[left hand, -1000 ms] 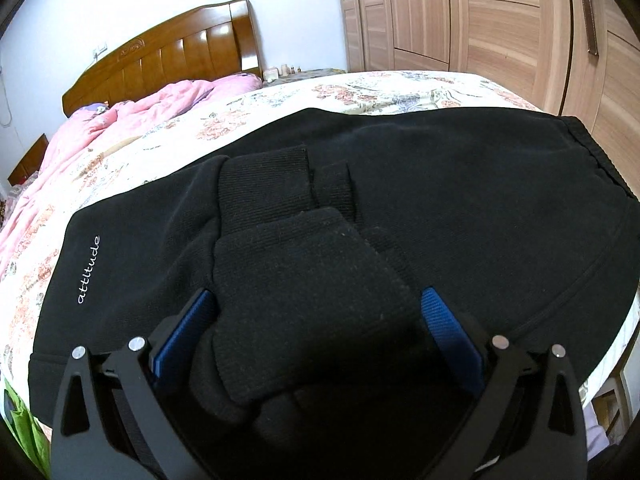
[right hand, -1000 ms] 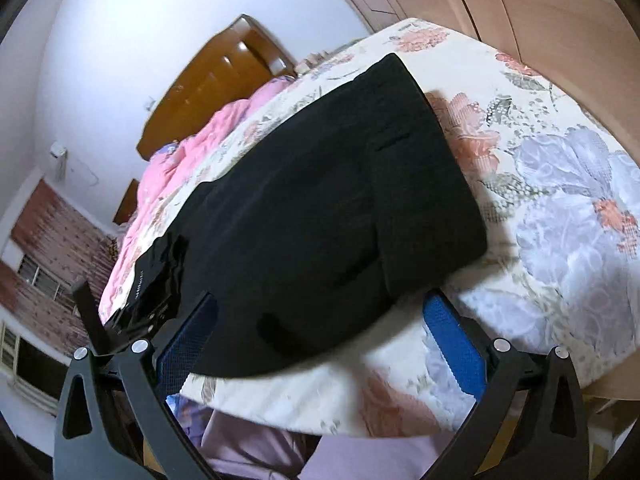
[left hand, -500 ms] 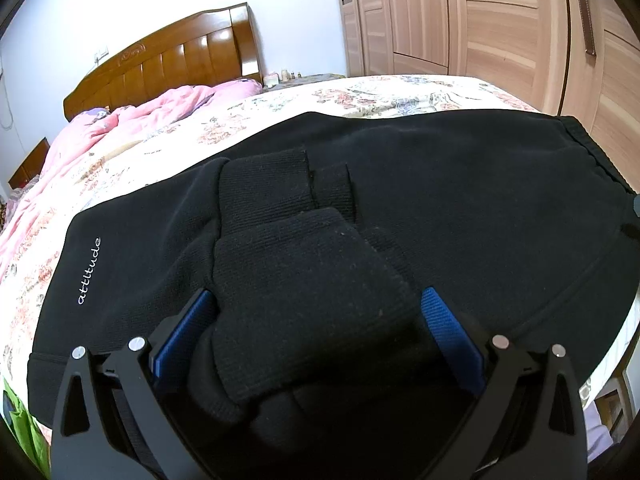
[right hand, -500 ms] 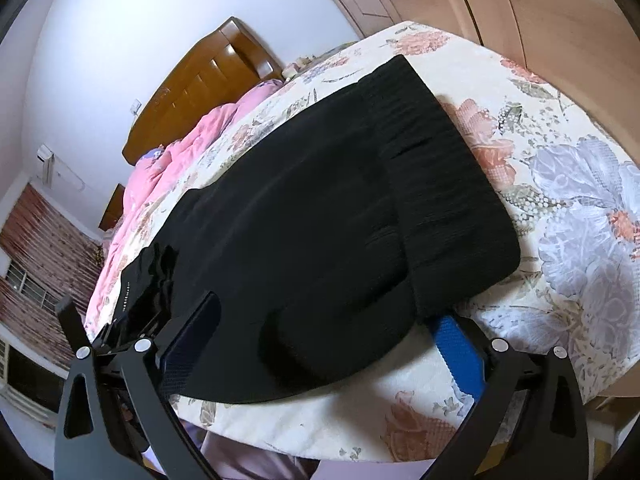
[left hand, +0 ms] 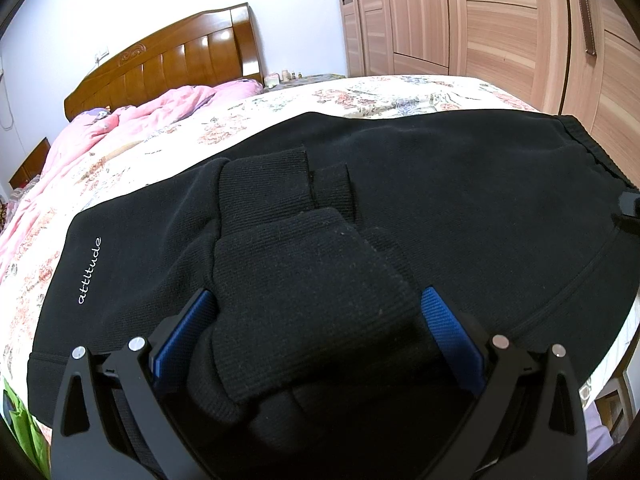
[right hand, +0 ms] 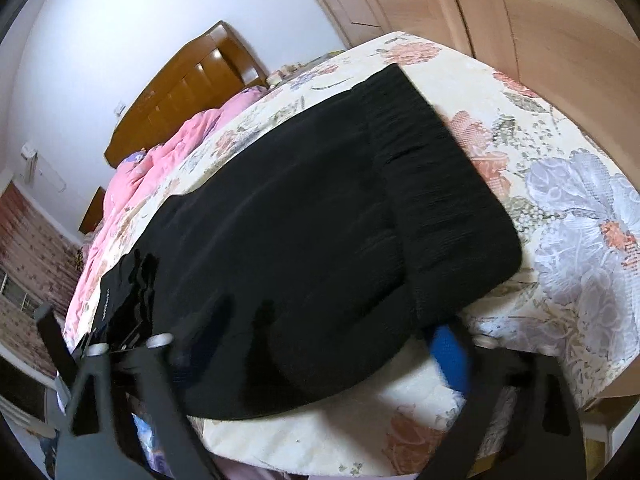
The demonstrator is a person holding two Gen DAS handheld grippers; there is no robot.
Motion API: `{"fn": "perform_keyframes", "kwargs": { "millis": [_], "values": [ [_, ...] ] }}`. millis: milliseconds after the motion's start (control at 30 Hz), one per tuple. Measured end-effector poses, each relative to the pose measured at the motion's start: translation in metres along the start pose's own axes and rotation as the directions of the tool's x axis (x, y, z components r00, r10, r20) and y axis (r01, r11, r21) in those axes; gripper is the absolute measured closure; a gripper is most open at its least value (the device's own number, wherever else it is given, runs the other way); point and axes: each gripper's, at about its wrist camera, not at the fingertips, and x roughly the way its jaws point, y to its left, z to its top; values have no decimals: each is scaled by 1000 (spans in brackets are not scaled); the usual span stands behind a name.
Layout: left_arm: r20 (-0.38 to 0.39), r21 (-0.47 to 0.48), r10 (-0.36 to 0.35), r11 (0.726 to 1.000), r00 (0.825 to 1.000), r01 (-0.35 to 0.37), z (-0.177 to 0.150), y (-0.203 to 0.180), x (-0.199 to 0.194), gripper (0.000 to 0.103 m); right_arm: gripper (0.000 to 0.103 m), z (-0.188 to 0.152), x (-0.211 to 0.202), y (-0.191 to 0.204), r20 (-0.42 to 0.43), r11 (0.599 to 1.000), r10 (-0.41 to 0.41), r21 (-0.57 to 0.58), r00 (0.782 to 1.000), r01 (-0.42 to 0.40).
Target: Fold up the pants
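The left gripper (left hand: 316,320) clenches the ribbed cuffs of the black knit pants (left hand: 460,208), which spread ahead of it over the floral cream bedsheet (left hand: 380,92). The right gripper (right hand: 312,344) is closing around the pants' waistband corner at the bed's edge. Beyond both stand a brown wooden headboard (left hand: 168,60), a crumpled pink quilt (left hand: 132,120) and light wooden wardrobe doors (left hand: 500,20).

Black pants (right hand: 288,216) lie spread across the floral bedsheet (right hand: 568,208), ribbed waistband (right hand: 436,184) toward the wardrobe side. The right gripper (right hand: 312,344) is closing at the near edge of the fabric, the picture blurred there, so contact is unclear. A pink quilt (right hand: 160,168) sits bunched below the wooden headboard (right hand: 188,88).
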Motion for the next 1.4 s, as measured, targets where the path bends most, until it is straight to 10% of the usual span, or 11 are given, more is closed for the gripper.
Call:
{"fn": "perform_keyframes", "kwargs": {
  "millis": [267,467,633,833,967,1133,1267,1400],
  "values": [
    [-1,-4,-10,1000,1000,10,0,1,-1,1,72,-8,-11,-23,119,993,82,79,989,-92],
    [94,-155,-81,983,992,95,14,40,-45,9,74,-10,-22,-23,180,984,142,86,973,-159],
    [-81,-204,-58,978,995,41,9,71,-4,5,75,-7,-31,-9,228,986,140,51,963,-156],
    [-50,-199,-88,977,995,76,7,75,-4,3,76,10,-48,46,290,990,121,-111,949,-92],
    [118,-275,-72,956,990,103,1,110,-51,4,76,19,-55,120,327,950,149,-310,933,-44],
    [191,-434,80,901,978,11,-28,184,-101,4,76,-2,-34,264,304,781,259,-625,917,-13],
    [153,-516,197,852,968,-92,-61,237,-126,4,76,-63,11,369,205,565,307,-825,929,-5],
    [88,-573,246,805,965,-153,-98,271,-138,4,78,-177,96,428,49,168,160,-986,986,22]
  ]
}}
